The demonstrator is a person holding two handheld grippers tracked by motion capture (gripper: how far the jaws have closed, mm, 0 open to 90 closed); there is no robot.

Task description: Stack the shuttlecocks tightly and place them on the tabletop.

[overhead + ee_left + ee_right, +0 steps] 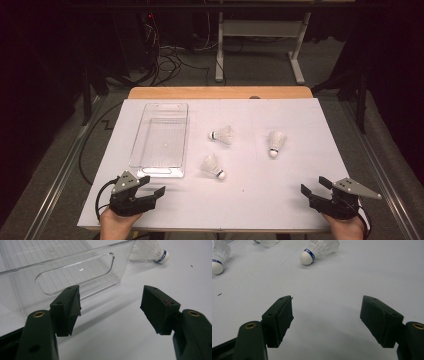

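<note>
Worktop [280, 200]: white sheet over a wooden top; everything below lies on it.
Bin [161, 170]: clear plastic, long and rectangular, on the left half, nothing in it. In the left gripper view its near end wall [75, 275] with a cut-out handle stands just ahead of the jaws.
Left gripper [151, 186]: near left corner, just in front of the bin's near end, held in a hand [116, 225]. Jaws wide open, nothing between them, pointing towards the bin's near right corner.
Right gripper [313, 185]: near right corner, held in a hand [345, 227], well apart from the shuttlecocks. Jaws wide open over bare sheet, nothing between them.
Near shuttle [213, 165]: on its side just right of the bin's near end, cork towards the person; the closest one to the left gripper.
Middle shuttle [222, 135]: on its side right of the bin, cork towards the bin.
Right shuttle [275, 142]: right of centre, cork towards the person.
</note>
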